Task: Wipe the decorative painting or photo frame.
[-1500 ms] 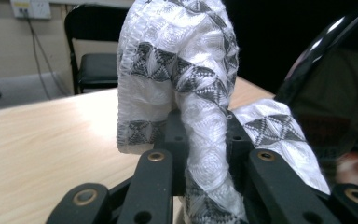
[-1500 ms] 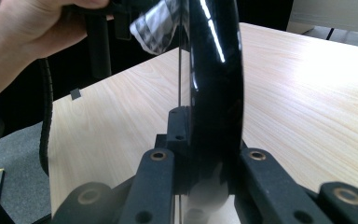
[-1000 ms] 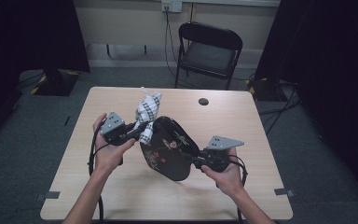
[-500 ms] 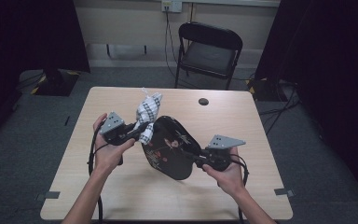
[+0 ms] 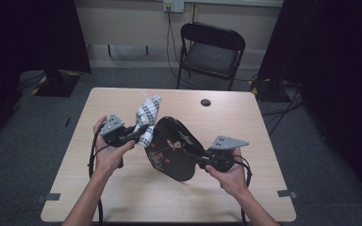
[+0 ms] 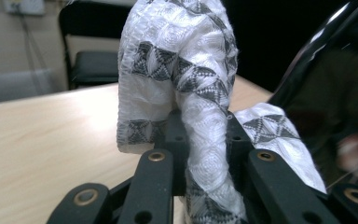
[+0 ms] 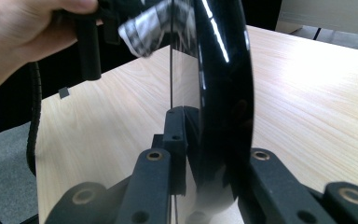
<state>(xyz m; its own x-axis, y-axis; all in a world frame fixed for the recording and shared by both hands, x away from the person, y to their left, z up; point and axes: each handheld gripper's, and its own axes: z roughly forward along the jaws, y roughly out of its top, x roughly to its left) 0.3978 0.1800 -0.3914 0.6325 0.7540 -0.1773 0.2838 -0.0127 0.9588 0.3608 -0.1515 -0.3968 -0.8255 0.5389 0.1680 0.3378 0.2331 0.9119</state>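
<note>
While clamped, cloth [image 6: 200, 140] fills left tool [image 6: 205, 135] (against plate [image 5: 172, 148]).

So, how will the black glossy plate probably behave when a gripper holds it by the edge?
The plate looks stiff: it keeps its shape, held on edge by the right gripper. Its glossy surface reflects light, so it may slip between the jaws. It seems breakable if dropped on the table.

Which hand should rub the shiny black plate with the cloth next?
Probably the left: its gripper pinches the checked cloth right beside the black plate, while the right gripper clamps its rim.
</note>
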